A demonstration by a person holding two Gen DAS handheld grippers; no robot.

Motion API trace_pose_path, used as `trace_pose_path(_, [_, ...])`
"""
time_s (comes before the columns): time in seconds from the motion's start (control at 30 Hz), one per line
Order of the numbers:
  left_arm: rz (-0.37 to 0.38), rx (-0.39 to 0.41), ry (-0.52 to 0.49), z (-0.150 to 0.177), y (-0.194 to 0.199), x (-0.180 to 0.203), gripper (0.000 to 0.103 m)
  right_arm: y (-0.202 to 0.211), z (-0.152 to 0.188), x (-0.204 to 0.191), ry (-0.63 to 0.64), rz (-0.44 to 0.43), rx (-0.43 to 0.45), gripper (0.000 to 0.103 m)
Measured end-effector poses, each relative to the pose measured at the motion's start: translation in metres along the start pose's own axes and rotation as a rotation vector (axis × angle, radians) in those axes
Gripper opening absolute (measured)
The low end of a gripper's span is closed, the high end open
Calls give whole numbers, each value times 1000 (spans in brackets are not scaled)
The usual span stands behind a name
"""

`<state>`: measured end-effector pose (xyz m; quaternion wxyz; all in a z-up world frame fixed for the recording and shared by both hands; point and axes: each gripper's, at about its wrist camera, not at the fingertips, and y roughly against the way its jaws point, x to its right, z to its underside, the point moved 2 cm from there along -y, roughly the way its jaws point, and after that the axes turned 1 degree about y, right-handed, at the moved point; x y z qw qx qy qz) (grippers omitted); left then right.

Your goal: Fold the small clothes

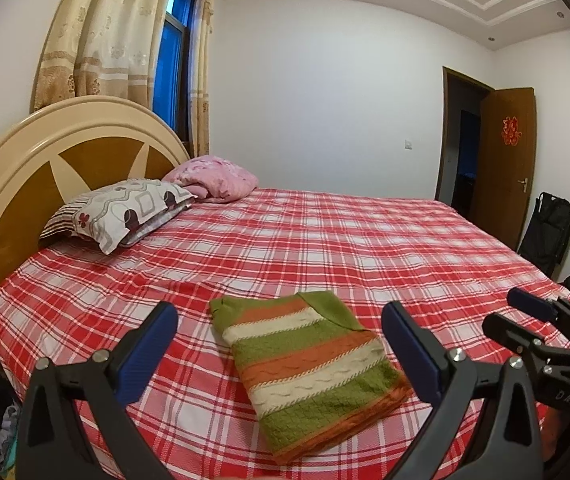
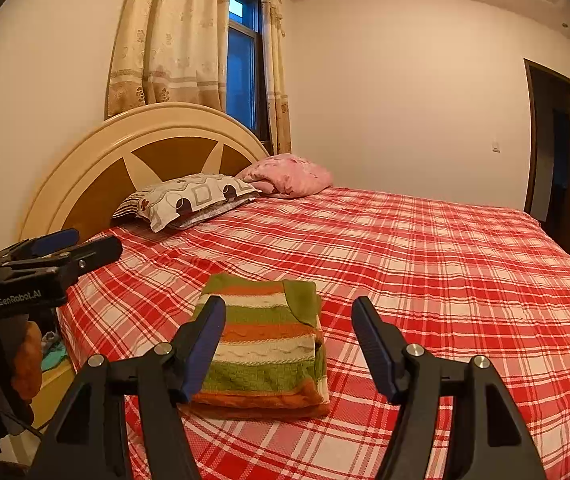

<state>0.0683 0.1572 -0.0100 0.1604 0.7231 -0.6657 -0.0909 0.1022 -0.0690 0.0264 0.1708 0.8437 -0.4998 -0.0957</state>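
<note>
A folded knit sweater [image 1: 305, 368] with green, orange and cream stripes lies flat on the red plaid bed [image 1: 325, 240]. My left gripper [image 1: 279, 320] is open and empty, held above the sweater's near side. My right gripper [image 2: 289, 312] is open and empty, held above the sweater [image 2: 265, 344], its left finger in front of the sweater's left edge. The right gripper also shows at the right edge of the left wrist view [image 1: 517, 312]. The left gripper shows at the left of the right wrist view [image 2: 81, 244].
Two pillows [image 1: 125, 212] and a pink one [image 1: 217, 178] lie by the round headboard [image 1: 45, 160]. A curtained window [image 1: 173, 60] is behind it. An open wooden door [image 1: 505, 168] and a black bag [image 1: 549, 232] stand at the far right. Clothes [image 2: 51, 350] lie below the bed's left side.
</note>
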Motion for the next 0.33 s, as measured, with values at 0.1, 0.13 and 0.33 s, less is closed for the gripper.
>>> trace_pose_path(0.1, [-1, -7, 3, 2, -3, -1, 103, 1, 1, -1, 5, 0, 5, 66])
trace_pose_path(0.13, [0, -9, 5, 2, -3, -2, 103, 1, 1, -1, 6, -2, 6, 66])
trace_pose_path(0.33, [16, -35, 13, 5, -7, -3, 103, 1, 2, -2, 7, -6, 3, 66])
